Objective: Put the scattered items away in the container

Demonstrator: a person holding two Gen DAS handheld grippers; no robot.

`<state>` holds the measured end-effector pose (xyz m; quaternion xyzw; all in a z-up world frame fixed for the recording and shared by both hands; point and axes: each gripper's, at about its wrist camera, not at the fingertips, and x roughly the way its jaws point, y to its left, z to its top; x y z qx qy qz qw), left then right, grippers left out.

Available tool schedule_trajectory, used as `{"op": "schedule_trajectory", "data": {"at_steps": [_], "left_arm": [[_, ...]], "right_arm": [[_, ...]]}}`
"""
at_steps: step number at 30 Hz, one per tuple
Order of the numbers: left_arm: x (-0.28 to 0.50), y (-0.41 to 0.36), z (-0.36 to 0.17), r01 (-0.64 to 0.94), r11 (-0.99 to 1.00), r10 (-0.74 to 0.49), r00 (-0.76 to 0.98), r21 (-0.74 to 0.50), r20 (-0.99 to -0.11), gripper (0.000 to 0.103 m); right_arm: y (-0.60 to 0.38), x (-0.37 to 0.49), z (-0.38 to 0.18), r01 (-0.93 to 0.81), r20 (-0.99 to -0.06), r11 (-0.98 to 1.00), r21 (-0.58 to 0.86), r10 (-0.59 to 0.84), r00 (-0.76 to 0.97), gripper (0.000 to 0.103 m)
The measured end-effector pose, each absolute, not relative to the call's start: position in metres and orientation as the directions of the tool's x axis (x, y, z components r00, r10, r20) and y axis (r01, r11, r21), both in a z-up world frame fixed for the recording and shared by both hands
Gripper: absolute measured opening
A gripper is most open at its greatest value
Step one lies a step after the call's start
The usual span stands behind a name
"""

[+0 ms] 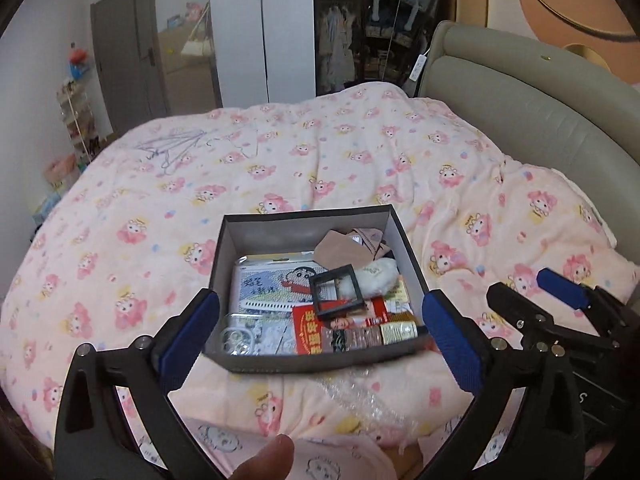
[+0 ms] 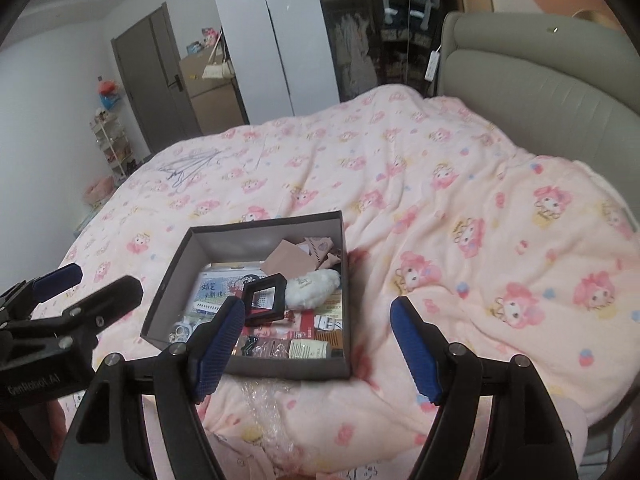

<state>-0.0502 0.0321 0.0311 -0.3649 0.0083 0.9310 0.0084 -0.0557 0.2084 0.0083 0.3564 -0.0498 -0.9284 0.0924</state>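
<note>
While box sits filled, black frame atop

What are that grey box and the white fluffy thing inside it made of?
The box looks like matte grey cardboard: thin, stiff walls with sharp folded corners. The white puff seems to be soft plush or fleece, with a fuzzy, rounded surface; which fibre I can't tell.
</note>
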Motion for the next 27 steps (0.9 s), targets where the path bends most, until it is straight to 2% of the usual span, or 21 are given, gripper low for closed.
{"op": "schedule_trajectory", "data": {"at_steps": [9,27], "left_arm": [[-0.014,0.033,0.020,-0.031,-0.999,0.049,-0.740,-0.038,-0.671,0.102],[0.007,0.028,0.006,0.013,-0.999,0.019,-0.734,-0.042,-0.679,0.102]], "right_arm": [[0.207,-0.017,0.002,0.105,-0.665,-0.982,0.155,-0.183,-0.724,0.073],[0.194,0.008,0.001,0.101,-0.665,-0.990,0.099,-0.141,-0.733,0.074]]}}
